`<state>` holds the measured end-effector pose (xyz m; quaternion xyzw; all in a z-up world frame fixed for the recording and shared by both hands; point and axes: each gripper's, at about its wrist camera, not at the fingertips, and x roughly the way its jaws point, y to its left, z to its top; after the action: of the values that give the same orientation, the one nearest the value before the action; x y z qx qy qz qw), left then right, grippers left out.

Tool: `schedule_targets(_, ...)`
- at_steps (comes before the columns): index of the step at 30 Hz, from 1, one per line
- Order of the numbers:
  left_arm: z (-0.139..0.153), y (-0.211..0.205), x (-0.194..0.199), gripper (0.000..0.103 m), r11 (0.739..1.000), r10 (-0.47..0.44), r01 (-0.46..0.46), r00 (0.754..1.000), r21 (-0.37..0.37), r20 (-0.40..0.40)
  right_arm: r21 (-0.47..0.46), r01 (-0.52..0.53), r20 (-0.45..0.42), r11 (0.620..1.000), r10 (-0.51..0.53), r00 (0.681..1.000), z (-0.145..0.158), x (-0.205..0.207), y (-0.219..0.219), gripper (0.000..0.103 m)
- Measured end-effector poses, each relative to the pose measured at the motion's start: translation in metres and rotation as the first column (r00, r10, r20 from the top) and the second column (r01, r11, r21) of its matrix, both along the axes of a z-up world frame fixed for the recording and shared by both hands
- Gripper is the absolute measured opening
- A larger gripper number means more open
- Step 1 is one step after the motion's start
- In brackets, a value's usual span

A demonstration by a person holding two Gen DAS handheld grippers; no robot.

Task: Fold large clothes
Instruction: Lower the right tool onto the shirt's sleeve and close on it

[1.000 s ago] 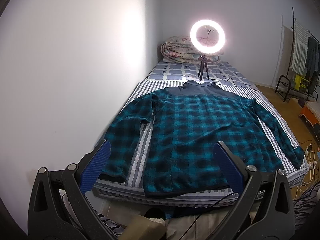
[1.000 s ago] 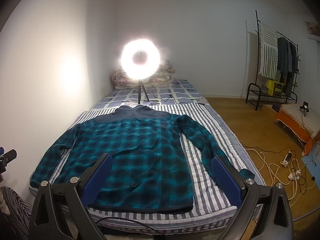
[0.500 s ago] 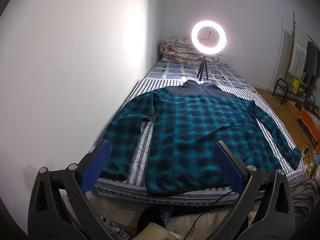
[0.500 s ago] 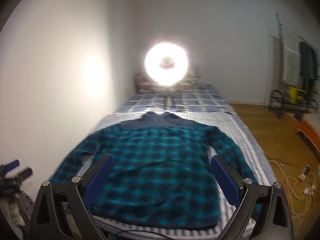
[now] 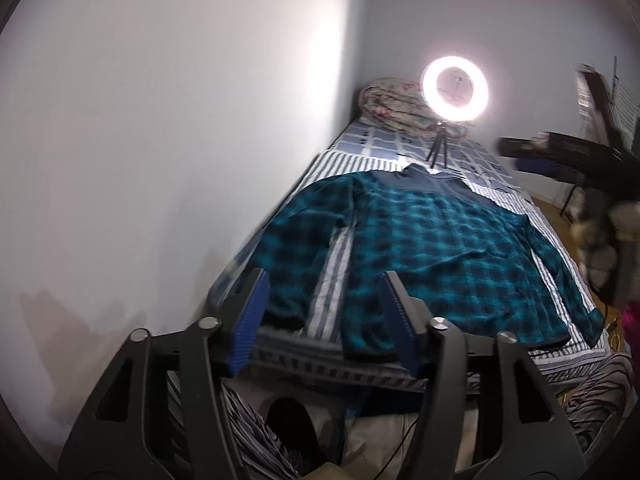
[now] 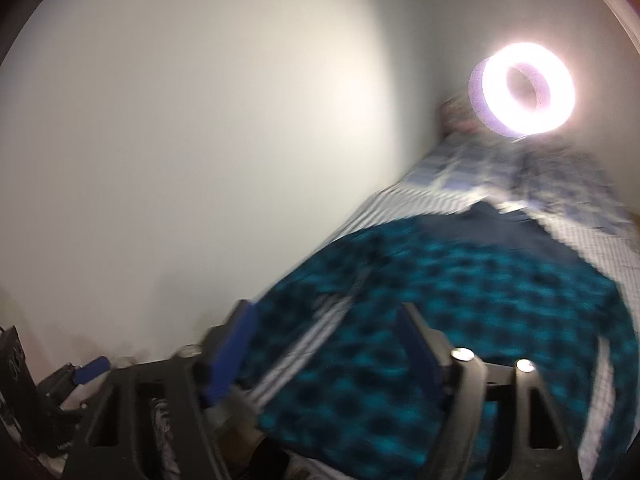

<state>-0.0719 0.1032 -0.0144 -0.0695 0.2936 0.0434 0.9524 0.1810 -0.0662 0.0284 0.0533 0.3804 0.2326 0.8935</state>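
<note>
A teal and black plaid shirt (image 5: 432, 248) lies flat on the striped bed (image 5: 332, 264), collar away from me and sleeves spread. My left gripper (image 5: 324, 304) is open and empty, above the foot of the bed near the shirt's left cuff and hem corner. My right gripper (image 6: 324, 340) is open and empty, over the left sleeve side of the shirt (image 6: 460, 320); that view is motion-blurred. The right gripper also shows in the left wrist view (image 5: 560, 156) at the right, raised above the bed.
A lit ring light (image 5: 455, 89) on a small tripod stands at the head of the bed before a rolled quilt (image 5: 392, 104). A white wall (image 5: 180, 140) runs along the bed's left side. Clothes rack and wooden floor lie to the right.
Both grippers have swung left and closer to the bed. The left gripper's jaws have narrowed but stay open. The right gripper has moved fast toward the left sleeve side.
</note>
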Motion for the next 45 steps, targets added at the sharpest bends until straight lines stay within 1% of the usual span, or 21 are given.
schedule_targets(2, -0.005, 0.006, -0.004, 0.048, 1.0, 0.014, -0.014, 1.0, 0.004, -0.012, 0.067, -0.081, -0.099, 0.994, 0.088, 0.991, -0.019, 0.027, 0.032, 0.062)
schedule_targets(4, -0.011, 0.011, -0.005, 0.042, 1.0, 0.012, -0.012, 1.0, -0.007, -0.025, 0.118, -0.112, -0.178, 0.987, 0.132, 0.975, -0.036, 0.046, 0.056, 0.051)
schedule_targets(7, -0.021, 0.018, -0.003, 0.038, 1.0, -0.008, 0.007, 0.999, -0.025, -0.043, 0.151, -0.146, -0.27, 0.978, 0.183, 0.945, -0.066, 0.074, 0.097, 0.048)
schedule_targets(11, -0.032, 0.025, 0.006, 0.038, 0.998, -0.033, 0.03, 0.997, -0.047, -0.063, 0.165, -0.153, -0.377, 0.974, 0.205, 0.903, -0.11, 0.113, 0.147, 0.048)
schedule_targets(14, -0.039, 0.03, 0.013, 0.038, 0.998, -0.038, 0.033, 0.996, -0.06, -0.075, 0.139, -0.129, -0.453, 0.982, 0.179, 0.873, -0.144, 0.141, 0.18, 0.048)
schedule_targets(17, -0.047, 0.036, 0.019, 0.038, 0.997, -0.033, 0.026, 0.996, -0.076, -0.086, 0.109, -0.096, -0.5, 0.989, 0.138, 0.855, -0.174, 0.168, 0.198, 0.048)
schedule_targets(21, -0.055, 0.042, 0.023, 0.038, 0.996, -0.027, 0.017, 0.994, -0.093, -0.107, 0.038, -0.054, -0.531, 0.998, 0.066, 0.845, -0.209, 0.197, 0.22, 0.048)
schedule_targets(24, -0.059, 0.047, 0.027, 0.038, 0.995, -0.022, 0.011, 0.993, -0.095, -0.12, -0.013, -0.028, -0.552, 1.0, 0.016, 0.834, -0.228, 0.209, 0.229, 0.048)
schedule_targets(26, -0.061, 0.05, 0.029, 0.038, 0.995, -0.018, 0.005, 0.992, -0.097, -0.128, -0.037, -0.008, -0.555, 0.999, -0.014, 0.832, -0.239, 0.218, 0.233, 0.048)
schedule_targets(32, -0.065, 0.056, 0.035, 0.038, 0.995, -0.004, -0.011, 0.989, -0.1, -0.151, -0.069, 0.038, -0.572, 0.997, -0.071, 0.817, -0.26, 0.232, 0.241, 0.048)
schedule_targets(37, -0.069, 0.058, 0.038, 0.038, 0.995, 0.003, -0.021, 0.985, -0.1, -0.171, -0.112, 0.034, -0.566, 0.993, -0.092, 0.819, -0.271, 0.236, 0.252, 0.048)
schedule_targets(38, -0.069, 0.057, 0.038, 0.038, 0.995, 0.004, -0.022, 0.984, -0.101, -0.176, -0.125, 0.028, -0.561, 0.992, -0.094, 0.823, -0.272, 0.236, 0.254, 0.046)
schedule_targets(40, -0.07, 0.058, 0.039, 0.038, 0.995, 0.005, -0.023, 0.984, -0.099, -0.181, -0.16, 0.011, -0.555, 0.987, -0.099, 0.826, -0.274, 0.235, 0.257, 0.035)
schedule_targets(41, -0.071, 0.059, 0.04, 0.038, 0.995, 0.005, -0.024, 0.983, -0.098, -0.182, -0.175, 0.003, -0.552, 0.985, -0.1, 0.828, -0.274, 0.234, 0.258, 0.033)
schedule_targets(43, -0.072, 0.058, 0.041, 0.038, 0.995, 0.007, -0.025, 0.983, -0.096, -0.185, -0.179, -0.001, -0.549, 0.984, -0.099, 0.83, -0.273, 0.23, 0.26, 0.021)
schedule_targets(44, -0.072, 0.058, 0.042, 0.038, 0.995, 0.007, -0.025, 0.982, -0.096, -0.187, -0.173, 0.001, -0.553, 0.985, -0.098, 0.828, -0.273, 0.231, 0.259, 0.017)
schedule_targets(45, -0.073, 0.058, 0.042, 0.038, 0.995, 0.008, -0.026, 0.982, -0.096, -0.189, -0.156, 0.005, -0.559, 0.988, -0.093, 0.824, -0.272, 0.232, 0.256, 0.01)
